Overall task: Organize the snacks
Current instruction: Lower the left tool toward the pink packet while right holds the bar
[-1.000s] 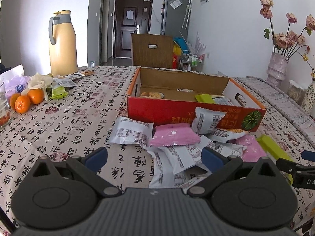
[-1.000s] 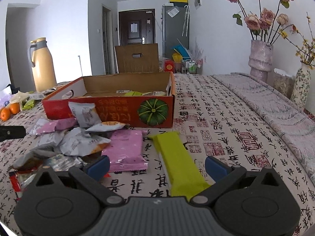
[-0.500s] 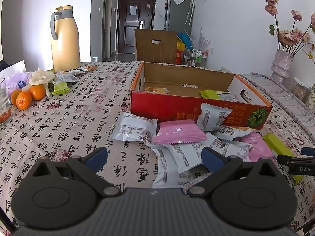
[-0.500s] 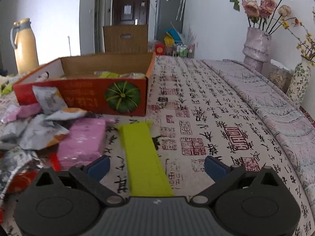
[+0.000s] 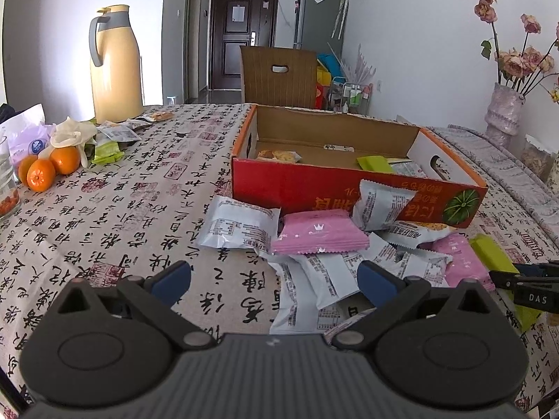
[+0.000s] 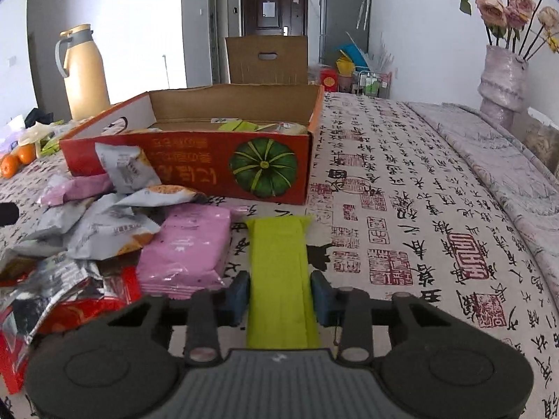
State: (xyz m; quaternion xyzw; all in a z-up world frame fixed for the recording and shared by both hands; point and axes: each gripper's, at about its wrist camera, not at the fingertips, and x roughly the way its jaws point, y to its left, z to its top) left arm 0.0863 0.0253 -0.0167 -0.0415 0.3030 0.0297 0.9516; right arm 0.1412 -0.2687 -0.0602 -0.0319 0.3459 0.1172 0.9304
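The right gripper (image 6: 280, 295) is closing its jaws on the green snack bar (image 6: 279, 272). The bar's long side points straight ahead toward the red box (image 6: 195, 167), just past its far end.

Both views give you bright, even daylight with soft, short shadows. The white wall (image 5: 419, 45) reads near overexposed, and a bright patch blooms on the wall behind the yellow thermos (image 5: 115, 66). Expect strong fisheye distortion: the door frame (image 6: 274, 7) and walls bow outward, and dark vignette corners cut the frame edges. The snack packets (image 5: 314, 241) and the printed cloth on the counter (image 6: 401, 209) are sharp, with mild glare on the foil wrappers (image 6: 52, 286). The far hallway is dimmer. You will see no motion blur in either view.
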